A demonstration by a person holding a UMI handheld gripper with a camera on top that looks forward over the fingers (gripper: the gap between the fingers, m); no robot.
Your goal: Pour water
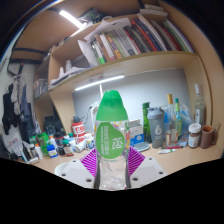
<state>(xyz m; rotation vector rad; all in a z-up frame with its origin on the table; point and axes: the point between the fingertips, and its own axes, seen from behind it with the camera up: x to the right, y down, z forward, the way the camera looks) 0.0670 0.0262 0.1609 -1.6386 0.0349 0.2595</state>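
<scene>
A clear plastic water bottle [113, 140] with a green cap and a green-and-white label stands upright between my fingers, tilted very slightly. My gripper [112, 166] is shut on the bottle's lower body, with both purple pads [91, 160] pressing its sides. The bottle appears lifted above the desk and hides what lies straight ahead of it. Its base is hidden between the fingers.
Beyond the bottle is a cluttered desk [160, 150] with jars, tins and small bottles [170, 125] along the back. A wooden shelf of books [130, 40] hangs above, with a strip light [98, 83] under it. Clothes hang at the left [15, 105].
</scene>
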